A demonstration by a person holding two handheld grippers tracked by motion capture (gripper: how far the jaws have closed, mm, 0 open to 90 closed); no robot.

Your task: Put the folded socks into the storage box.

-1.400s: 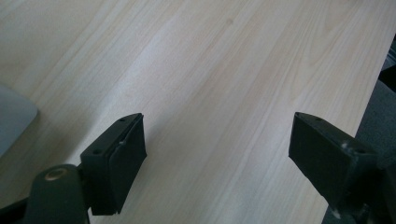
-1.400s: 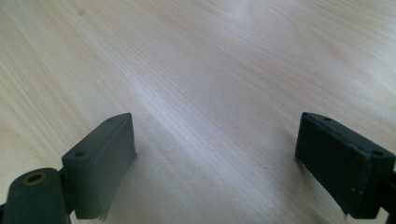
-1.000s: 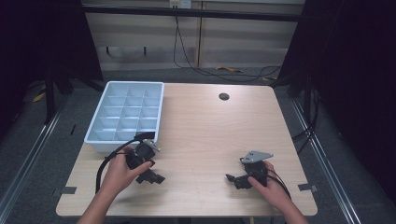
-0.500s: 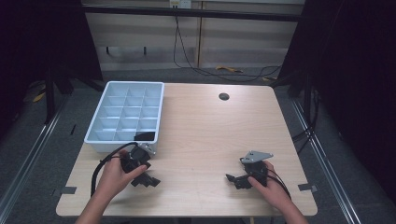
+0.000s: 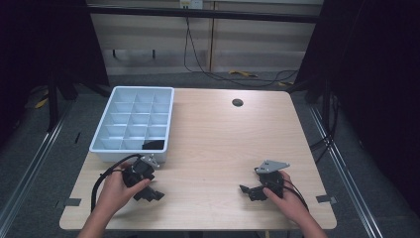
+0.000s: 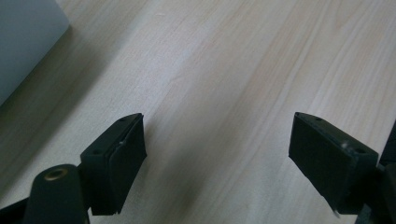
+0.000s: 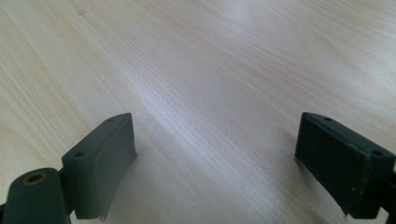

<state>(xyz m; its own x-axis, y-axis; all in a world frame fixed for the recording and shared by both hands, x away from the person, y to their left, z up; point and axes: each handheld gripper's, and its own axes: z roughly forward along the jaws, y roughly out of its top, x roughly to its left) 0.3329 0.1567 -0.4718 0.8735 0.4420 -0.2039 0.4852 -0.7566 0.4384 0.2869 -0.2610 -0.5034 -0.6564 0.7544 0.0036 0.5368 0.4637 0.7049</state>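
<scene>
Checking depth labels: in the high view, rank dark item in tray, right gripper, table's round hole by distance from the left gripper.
1. Dark item in tray, nearest tray corner, just beyond the left gripper.
2. Right gripper, across the table's near edge.
3. Round hole, far right side.

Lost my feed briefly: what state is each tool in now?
Left tool: open, holding nothing, over bare table.
Right tool: open, holding nothing.
</scene>
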